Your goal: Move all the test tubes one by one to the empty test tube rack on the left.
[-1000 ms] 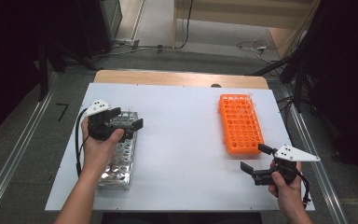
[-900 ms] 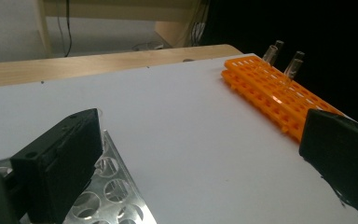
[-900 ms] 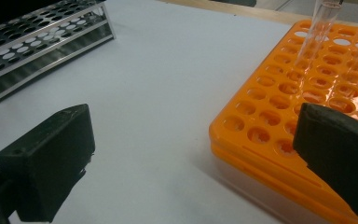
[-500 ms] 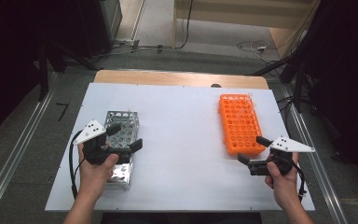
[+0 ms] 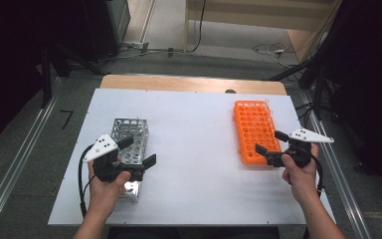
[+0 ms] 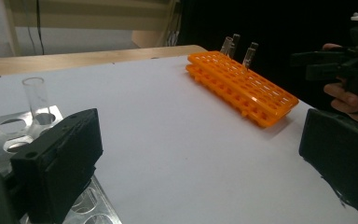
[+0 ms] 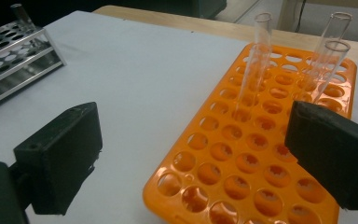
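Shiny perforated metal on the silver rectangular rack (image 5: 129, 144), lower left of frame. Glossy orange plastic rack (image 5: 253, 130) at right, holding clear glass-like tubes (image 7: 256, 60). Matt white counter (image 5: 194, 149), smooth; bare wood along the far edge. Matt black fingers (image 7: 60, 154).

The rack (image 5: 255, 131) at the right is bright orange, dotted with rows of round holes; its tubes (image 7: 257, 56) are clear glass. The other rack (image 5: 130, 141) is silvery metal (shiny, with round holes too). Both grippers (image 5: 139, 153) (image 5: 269, 144) are black with pale grey plates. The table (image 5: 194, 149) is plain white.
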